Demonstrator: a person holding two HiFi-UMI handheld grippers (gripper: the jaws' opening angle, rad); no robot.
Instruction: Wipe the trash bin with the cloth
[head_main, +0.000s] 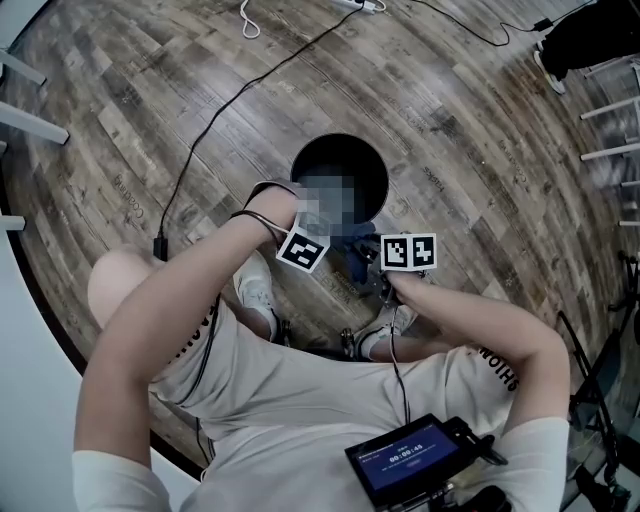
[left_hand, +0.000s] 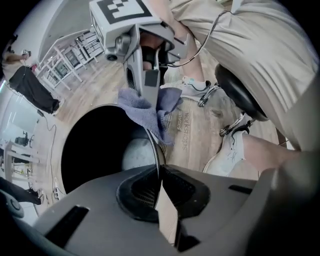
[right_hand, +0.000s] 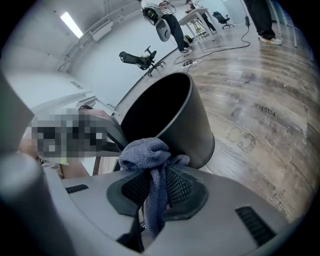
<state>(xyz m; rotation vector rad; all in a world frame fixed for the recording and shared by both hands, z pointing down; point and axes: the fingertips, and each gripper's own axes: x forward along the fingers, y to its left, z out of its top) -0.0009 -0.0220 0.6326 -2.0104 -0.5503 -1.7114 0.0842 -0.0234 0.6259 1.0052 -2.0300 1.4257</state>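
A black round trash bin (head_main: 340, 170) stands on the wood floor in front of the person's feet. My left gripper (head_main: 312, 232) points straight down at the bin's near rim. In the left gripper view the thin rim (left_hand: 151, 142) runs in between the jaws of the left gripper (left_hand: 160, 172), which are shut on it. My right gripper (head_main: 372, 262) is just right of it, shut on a blue-grey cloth (head_main: 353, 252). The cloth (right_hand: 145, 155) bunches above the pads of the right gripper (right_hand: 155, 172), close to the bin's outer wall (right_hand: 192, 132). From the left gripper view the cloth (left_hand: 150, 112) hangs over the rim.
A black cable (head_main: 230, 110) runs over the floor to the left of the bin. The person's shoes (head_main: 258, 290) stand close behind it. A stool's dark seat (left_hand: 240, 92) is by the legs. White racks (head_main: 610, 110) stand at the far right.
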